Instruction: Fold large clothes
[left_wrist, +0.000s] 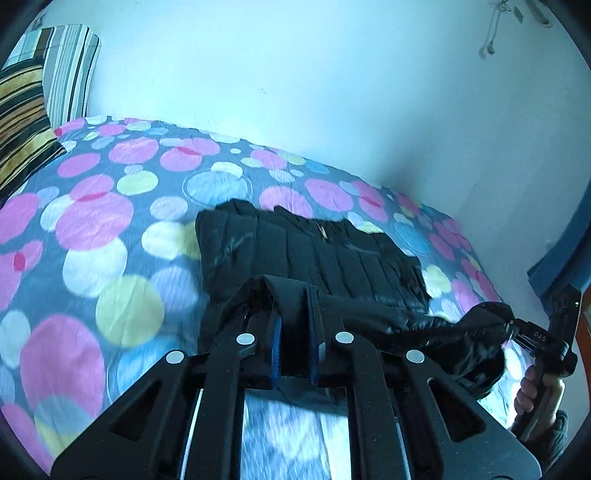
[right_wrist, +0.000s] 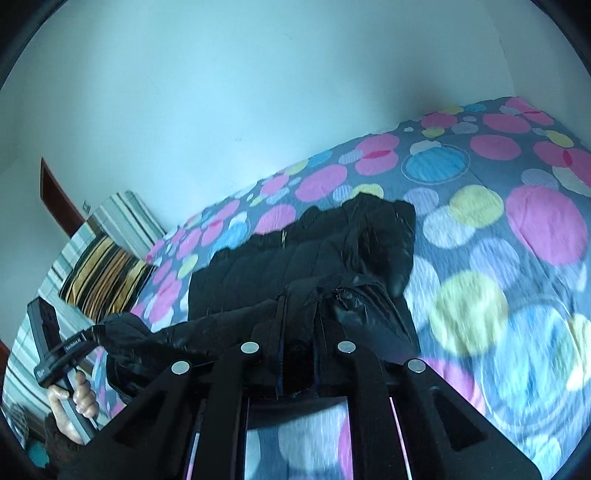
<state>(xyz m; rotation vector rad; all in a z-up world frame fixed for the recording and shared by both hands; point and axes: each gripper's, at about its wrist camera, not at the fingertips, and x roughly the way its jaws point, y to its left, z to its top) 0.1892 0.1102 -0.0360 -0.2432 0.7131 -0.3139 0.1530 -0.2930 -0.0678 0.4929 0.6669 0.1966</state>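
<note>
Polka-dot bedspread (left_wrist: 92, 221) beneath. Black puffer jacket (left_wrist: 314, 251) lies ahead; left gripper (left_wrist: 293, 295) and right gripper (right_wrist: 299, 295) each pinch its near hem, lifted for folding over.

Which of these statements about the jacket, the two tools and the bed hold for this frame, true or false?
1. Both tools grip the black jacket. True: the left tool and right tool each pinch its near edge.
2. The jacket hangs on a rack. False: its far part lies on the dotted bedspread.
3. The bedspread is plain white. False: grey with coloured circles.
4. Striped pillows sit at the bed's end. True.
</note>
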